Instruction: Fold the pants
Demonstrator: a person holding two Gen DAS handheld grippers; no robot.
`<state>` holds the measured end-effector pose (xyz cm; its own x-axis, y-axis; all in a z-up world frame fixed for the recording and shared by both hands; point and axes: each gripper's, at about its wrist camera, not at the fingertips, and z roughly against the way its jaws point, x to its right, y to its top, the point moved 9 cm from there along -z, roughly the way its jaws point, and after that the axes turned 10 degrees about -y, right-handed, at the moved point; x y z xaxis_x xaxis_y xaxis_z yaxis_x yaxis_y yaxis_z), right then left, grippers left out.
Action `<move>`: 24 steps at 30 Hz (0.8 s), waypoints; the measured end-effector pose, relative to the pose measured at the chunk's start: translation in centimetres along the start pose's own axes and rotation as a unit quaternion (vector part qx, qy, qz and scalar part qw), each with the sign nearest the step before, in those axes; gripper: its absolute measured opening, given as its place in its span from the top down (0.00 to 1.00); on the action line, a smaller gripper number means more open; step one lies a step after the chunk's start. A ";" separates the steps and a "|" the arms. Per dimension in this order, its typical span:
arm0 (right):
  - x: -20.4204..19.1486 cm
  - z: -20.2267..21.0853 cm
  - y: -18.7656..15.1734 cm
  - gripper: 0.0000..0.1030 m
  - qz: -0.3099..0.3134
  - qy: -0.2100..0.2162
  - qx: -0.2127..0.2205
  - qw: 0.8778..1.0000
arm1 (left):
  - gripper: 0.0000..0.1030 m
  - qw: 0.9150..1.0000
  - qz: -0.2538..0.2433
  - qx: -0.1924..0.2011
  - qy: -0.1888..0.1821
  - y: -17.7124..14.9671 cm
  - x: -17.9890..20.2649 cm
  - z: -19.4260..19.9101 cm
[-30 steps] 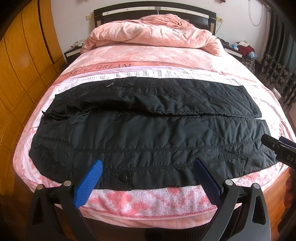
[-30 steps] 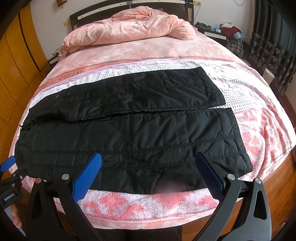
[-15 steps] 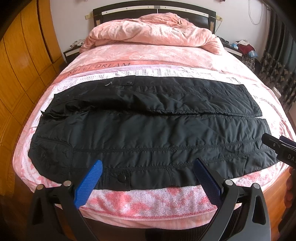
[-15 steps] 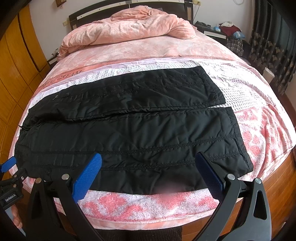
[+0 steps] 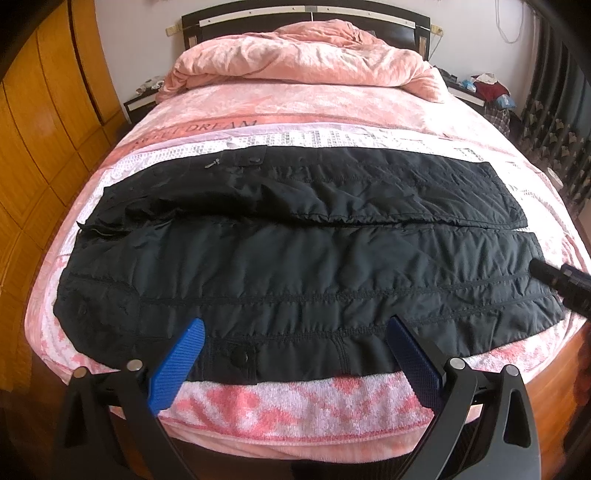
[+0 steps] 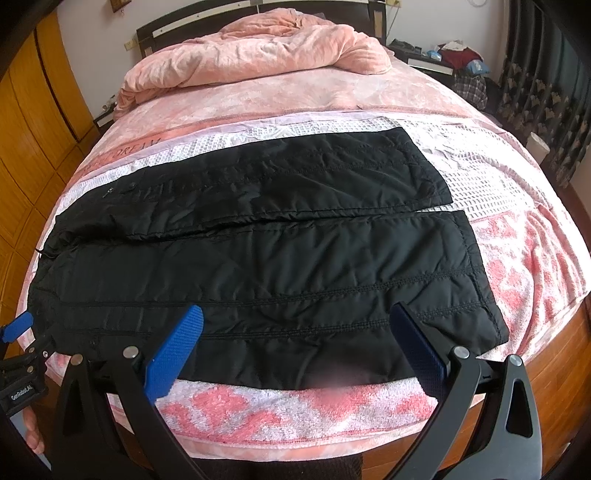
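Observation:
Black padded pants (image 5: 295, 254) lie flat across the foot of a pink bed, waist to the left, leg hems to the right; they also show in the right wrist view (image 6: 258, 258). My left gripper (image 5: 295, 347) is open and empty, hovering over the near leg's front edge beside a snap button (image 5: 239, 355). My right gripper (image 6: 295, 332) is open and empty over the near leg close to its hem (image 6: 484, 284). The right gripper's tip shows at the right edge of the left wrist view (image 5: 561, 280); the left gripper shows at the left edge of the right wrist view (image 6: 18, 354).
A crumpled pink duvet (image 5: 295, 59) lies at the head of the bed by the dark headboard (image 5: 306, 14). Orange wooden wardrobe doors (image 5: 37, 129) stand on the left. A nightstand with clutter (image 5: 480, 88) and dark curtains (image 5: 561, 110) are on the right.
Both grippers have moved slightly forward and down toward the pants' near edge. The pants have not moved. Both stay open.

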<state>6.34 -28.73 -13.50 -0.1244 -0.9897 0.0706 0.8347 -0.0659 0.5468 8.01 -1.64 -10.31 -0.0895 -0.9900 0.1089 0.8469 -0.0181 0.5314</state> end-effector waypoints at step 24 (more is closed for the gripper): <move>16.2 -28.7 20.6 0.03 -0.010 0.035 -0.155 0.987 | 0.04 0.998 0.001 0.006 -0.063 17.2 6.1 -15.9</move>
<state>36.91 -49.74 -25.07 -0.1134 -0.9935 -0.0007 0.9581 -0.1095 0.2648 30.37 -10.22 -13.81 -0.1543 -0.9646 0.2138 0.8404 -0.0144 0.5418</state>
